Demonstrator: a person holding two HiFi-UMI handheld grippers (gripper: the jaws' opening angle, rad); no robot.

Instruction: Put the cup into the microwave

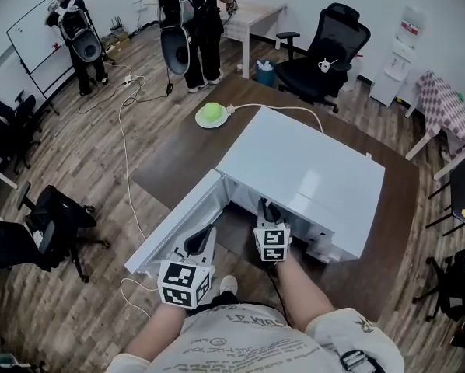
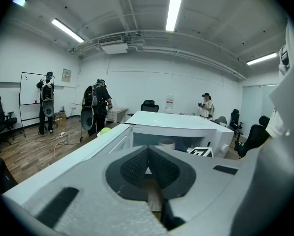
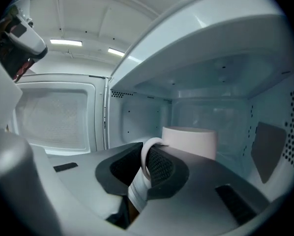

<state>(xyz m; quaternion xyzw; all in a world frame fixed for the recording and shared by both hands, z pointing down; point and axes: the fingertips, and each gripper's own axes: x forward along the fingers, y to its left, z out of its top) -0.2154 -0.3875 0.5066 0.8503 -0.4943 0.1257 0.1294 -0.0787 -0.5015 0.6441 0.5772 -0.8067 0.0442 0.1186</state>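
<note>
The white microwave [image 1: 302,169] stands on a dark table, its door [image 1: 178,220] swung open to the left. My right gripper [image 1: 268,212] reaches into the cavity. In the right gripper view the right gripper [image 3: 147,155] is shut on the handle of a white cup [image 3: 190,140], which is inside the microwave [image 3: 211,82]. My left gripper [image 1: 202,242] hovers beside the open door, in front of the cavity. In the left gripper view the left gripper [image 2: 148,154] is shut with nothing between its jaws, and the cup [image 2: 165,143] shows in the opening.
A green ball on a white plate [image 1: 211,113] sits on the table [image 1: 170,162] behind the microwave's left corner, with a white cable beside it. A black office chair [image 1: 326,49] stands beyond the table. Two people [image 1: 190,22] stand at the back.
</note>
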